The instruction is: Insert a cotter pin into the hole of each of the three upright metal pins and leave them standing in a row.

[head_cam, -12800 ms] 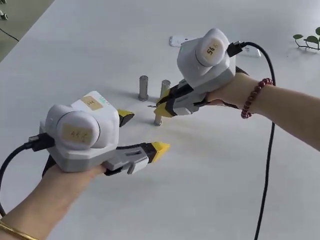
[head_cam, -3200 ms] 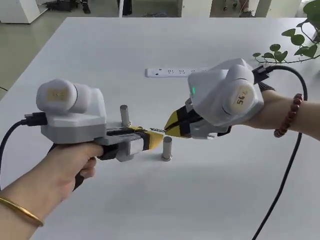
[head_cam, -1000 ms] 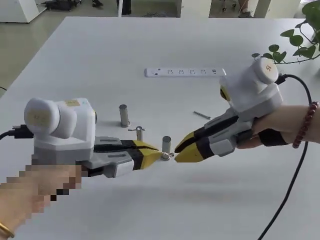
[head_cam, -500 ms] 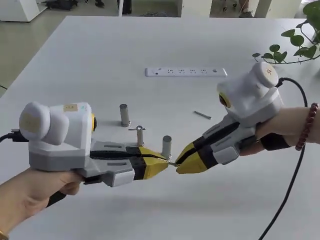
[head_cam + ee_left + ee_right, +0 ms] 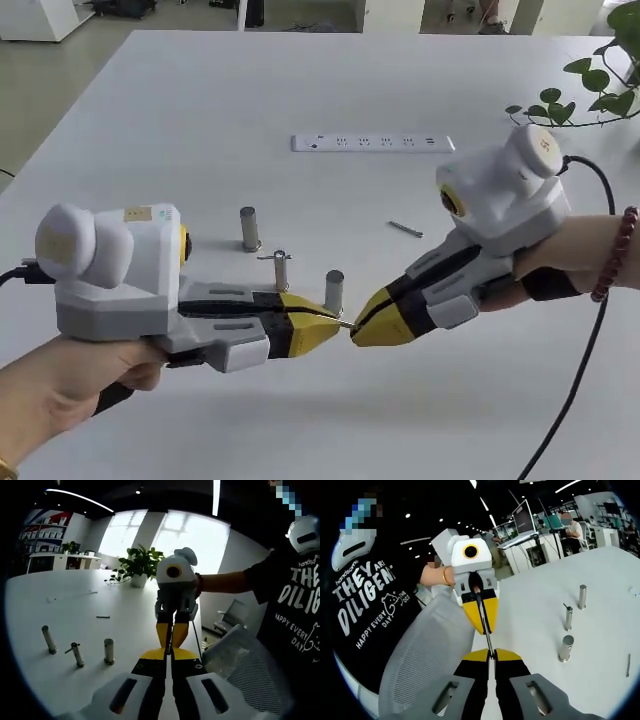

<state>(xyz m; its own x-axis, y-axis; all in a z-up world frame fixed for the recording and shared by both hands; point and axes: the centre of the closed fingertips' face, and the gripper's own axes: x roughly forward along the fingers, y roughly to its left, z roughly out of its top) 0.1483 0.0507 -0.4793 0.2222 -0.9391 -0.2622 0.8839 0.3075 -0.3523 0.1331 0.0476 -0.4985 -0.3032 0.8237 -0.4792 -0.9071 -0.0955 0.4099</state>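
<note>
Just in front of the nearest metal pin, the left gripper and right gripper meet tip to tip above the table, both pairs of jaws pinched shut on one thin cotter pin. Behind stand the middle pin, already crossed by a cotter, and the far pin.

The head view is looking forward and down at the counter from near. The left gripper view is facing the right gripper closely, and the right gripper view is facing the left gripper. All three are sharing the row of upright metal pins.
</note>
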